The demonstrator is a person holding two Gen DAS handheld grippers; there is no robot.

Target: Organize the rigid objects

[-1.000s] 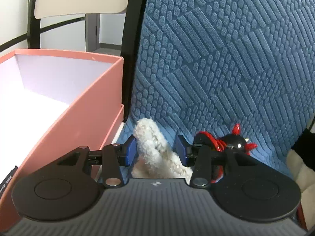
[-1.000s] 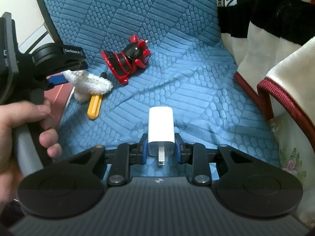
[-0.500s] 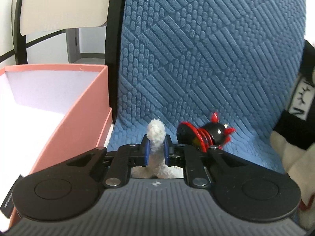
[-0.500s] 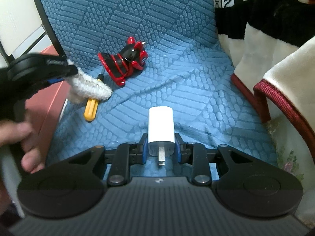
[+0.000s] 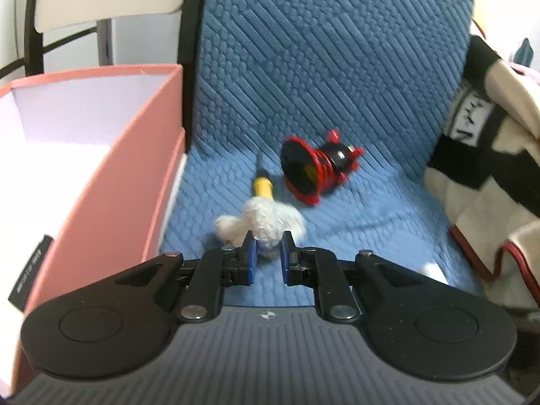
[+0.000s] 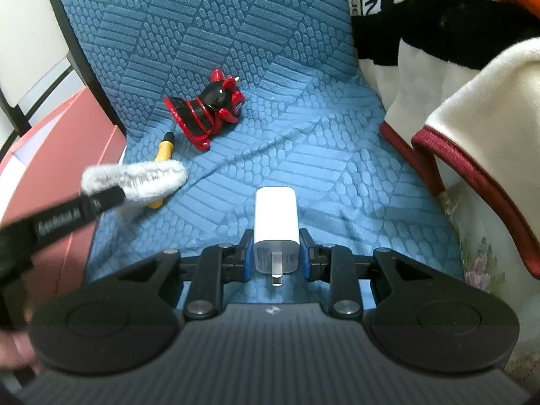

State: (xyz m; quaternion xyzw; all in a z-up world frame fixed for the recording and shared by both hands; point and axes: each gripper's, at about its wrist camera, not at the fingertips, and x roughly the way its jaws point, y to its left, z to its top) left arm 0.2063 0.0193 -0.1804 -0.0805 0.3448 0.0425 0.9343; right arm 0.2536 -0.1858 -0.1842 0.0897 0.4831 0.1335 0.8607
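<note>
While both tools carry a load, the left hand-held gripper [image 5: 266, 256] is clamped on the white fluffy brush [image 5: 266, 224], presumably for transfer to the pink box [image 5: 111, 182] at its 9 o'clock. The brush projects forward from the fingertips toward 12 o'clock, above the yellow-handled tool [image 5: 263, 187] on the blue seat cushion [image 5: 354, 229]. The right hand-held gripper [image 6: 276, 256] is clamped on the white charger [image 6: 276, 217], prongs facing the camera. The red-and-black toy [image 6: 206, 113] lies at 11 o'clock, well apart.
</note>
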